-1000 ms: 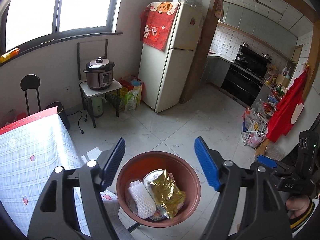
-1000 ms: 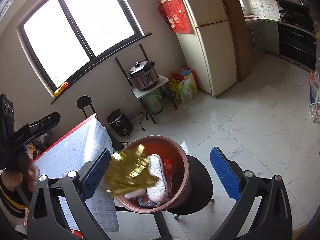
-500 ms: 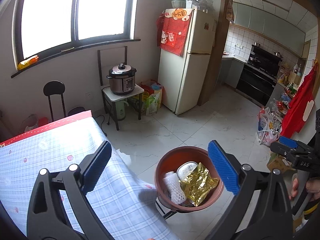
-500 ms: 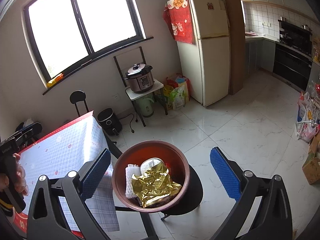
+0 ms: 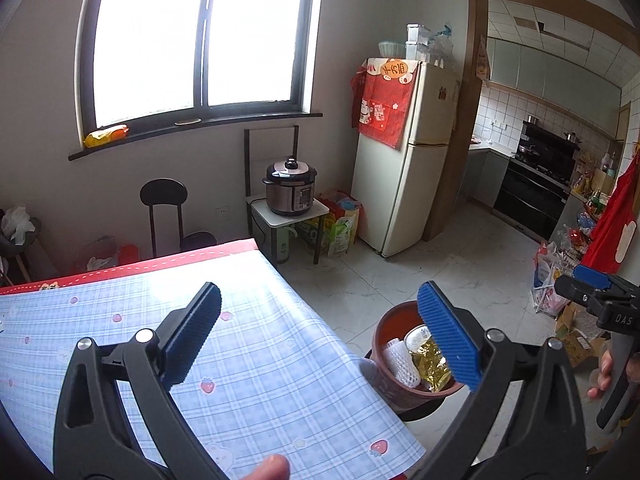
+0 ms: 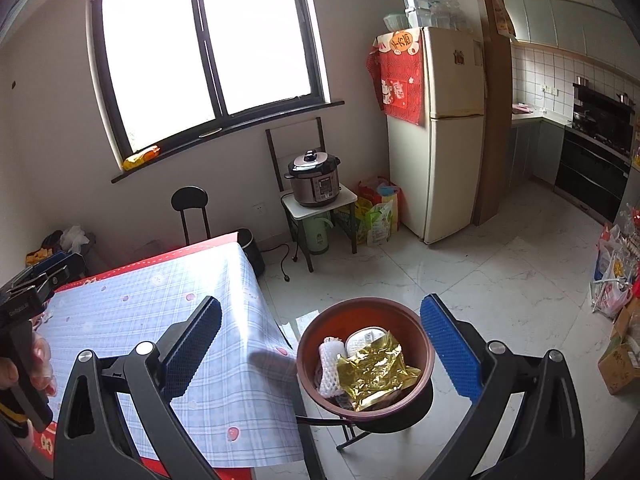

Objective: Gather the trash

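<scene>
Beside the table (image 6: 152,312), brown bucket (image 6: 320,364) holds gold wrapper (image 6: 372,372) and foam net (image 6: 330,364); left gripper (image 5: 320,344) and right gripper (image 6: 320,352) both spread wide, empty.

Blown-out daylight from the window (image 5: 200,36) lights a sharp scene; fisheye bends and darkens the edges.

Desk and stool, kitchen floor.
Desk (image 5: 256,364) under a blue plaid cloth (image 6: 160,320) with a red border; surface bare. Just beside its corner, a black stool (image 6: 416,404) on the white tiled floor (image 6: 480,280) carries a brown bowl (image 6: 416,340) of trash.
</scene>
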The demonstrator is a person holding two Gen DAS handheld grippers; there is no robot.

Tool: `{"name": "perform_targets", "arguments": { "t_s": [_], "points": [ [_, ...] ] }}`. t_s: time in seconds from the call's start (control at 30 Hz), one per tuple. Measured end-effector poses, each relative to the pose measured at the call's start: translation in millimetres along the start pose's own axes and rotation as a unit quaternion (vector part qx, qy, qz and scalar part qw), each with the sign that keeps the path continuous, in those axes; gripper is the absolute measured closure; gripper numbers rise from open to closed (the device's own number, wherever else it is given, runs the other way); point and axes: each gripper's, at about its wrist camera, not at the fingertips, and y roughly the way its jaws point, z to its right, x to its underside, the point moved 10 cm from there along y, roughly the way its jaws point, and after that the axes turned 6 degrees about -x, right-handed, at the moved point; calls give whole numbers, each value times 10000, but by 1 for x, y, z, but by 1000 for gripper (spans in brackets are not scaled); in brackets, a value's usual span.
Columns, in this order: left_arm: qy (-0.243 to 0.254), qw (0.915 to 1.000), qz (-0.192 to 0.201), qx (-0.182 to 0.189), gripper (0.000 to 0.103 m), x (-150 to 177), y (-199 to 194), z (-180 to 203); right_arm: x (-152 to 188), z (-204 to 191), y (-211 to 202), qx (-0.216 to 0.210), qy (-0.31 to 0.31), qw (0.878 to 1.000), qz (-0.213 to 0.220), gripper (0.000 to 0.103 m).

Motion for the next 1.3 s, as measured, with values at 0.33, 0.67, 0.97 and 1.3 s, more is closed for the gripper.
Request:
{"name": "perform_targets", "arguments": {
  "t_s": [0.33, 0.67, 0.97, 1.3],
  "points": [
    [-49, 9989, 250, -405, 6, 12, -56, -68, 8, -66, -20, 26, -191, 9998, 92, 5],
    [-182, 9973, 204, -684, 6, 25, -74, -113, 11, -99, -15, 12, -335, 9994, 47, 5],
    [-198, 9973, 246, -662, 6, 21, -80, -125, 11, -107, -15, 122, -345, 9993, 64, 5],
    [-94, 9979, 272, -584, 6, 17, -76, -119, 11, -102, -16, 242, -306, 9992, 47, 5]
  ]
}}
